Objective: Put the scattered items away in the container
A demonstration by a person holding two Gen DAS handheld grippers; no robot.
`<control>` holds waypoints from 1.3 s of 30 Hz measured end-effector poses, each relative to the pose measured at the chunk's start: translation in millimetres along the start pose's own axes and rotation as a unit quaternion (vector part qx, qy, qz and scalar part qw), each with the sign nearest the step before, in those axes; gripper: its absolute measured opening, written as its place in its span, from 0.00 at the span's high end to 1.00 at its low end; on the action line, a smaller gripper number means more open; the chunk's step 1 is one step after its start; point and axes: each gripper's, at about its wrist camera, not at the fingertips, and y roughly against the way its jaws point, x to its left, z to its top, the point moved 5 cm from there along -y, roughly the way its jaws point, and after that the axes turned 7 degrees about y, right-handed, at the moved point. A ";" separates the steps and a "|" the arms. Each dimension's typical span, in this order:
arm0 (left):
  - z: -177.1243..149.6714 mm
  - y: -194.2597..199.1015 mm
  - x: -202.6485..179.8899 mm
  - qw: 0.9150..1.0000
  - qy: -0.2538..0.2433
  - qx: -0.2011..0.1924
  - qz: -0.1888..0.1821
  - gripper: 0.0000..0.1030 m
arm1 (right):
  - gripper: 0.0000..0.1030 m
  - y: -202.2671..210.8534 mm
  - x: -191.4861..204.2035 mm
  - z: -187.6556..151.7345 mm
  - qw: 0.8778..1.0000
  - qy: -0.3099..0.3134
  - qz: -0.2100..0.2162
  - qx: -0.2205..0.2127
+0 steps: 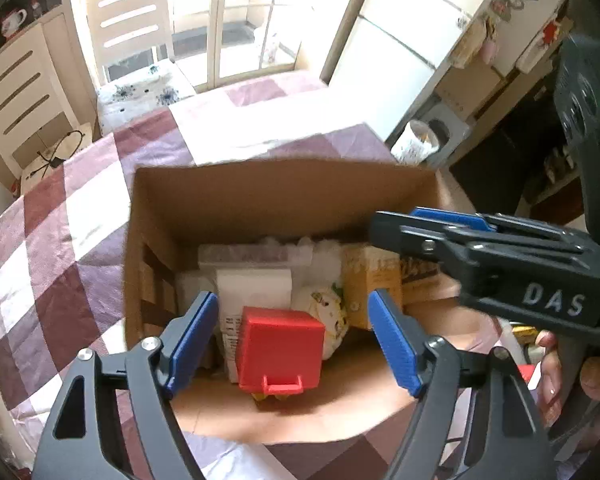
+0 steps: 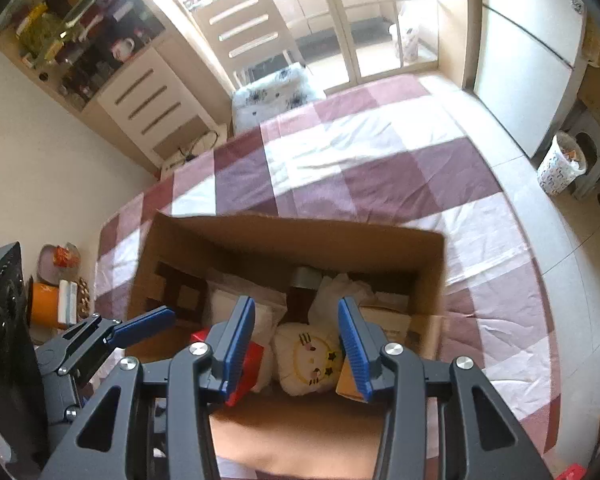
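Blue-padded left tongs (image 1: 292,340) hang open over a cardboard box (image 1: 260,184), nothing between the pads; a red block (image 1: 280,348) lies free below them on the pile inside. Right tongs (image 2: 296,344) stand partly open beside them, framing a cream plush (image 2: 312,360) that also rests in the box; the pads look clear of it, though the gap on each side is slim. Both items sit among white packets (image 1: 256,284) and a yellow carton (image 1: 370,280).

With the drop seemingly made, the sound move is a straight lift: keep both tongs spread, rise vertically until the pads clear the rim, then swing out toward whatever remains. Right tongs should widen a little first, lest a pad snag the plush and drag it up.

Room is tight sideways. The two tools crowd the same opening, the right one crossing close by the left tongs' right finger, so one should leave before the other. Box walls stand near on the left and front. Beyond the far wall the checked desk (image 2: 380,168) lies bare and wide, the easiest exit. More items appear at the right edge of the left view, partly hidden by a hand (image 1: 552,376).
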 end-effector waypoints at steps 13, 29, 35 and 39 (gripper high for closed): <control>0.7 59.2 27.7 0.997 0.066 -0.027 0.019 0.13 | 0.52 58.5 2.8 -21.4 1.000 -0.010 -0.014 -0.017; -78.8 27.5 35.9 0.991 0.072 0.025 0.108 0.10 | 0.52 41.6 4.3 -114.3 0.994 -0.059 -0.089 0.000; -79.9 20.4 28.0 0.990 0.059 0.028 0.128 0.10 | 0.52 38.5 12.1 -116.6 0.994 -0.039 -0.103 0.002; -77.2 21.3 26.1 0.988 0.058 0.024 0.138 0.09 | 0.52 37.1 14.5 -114.8 0.993 -0.031 -0.110 0.002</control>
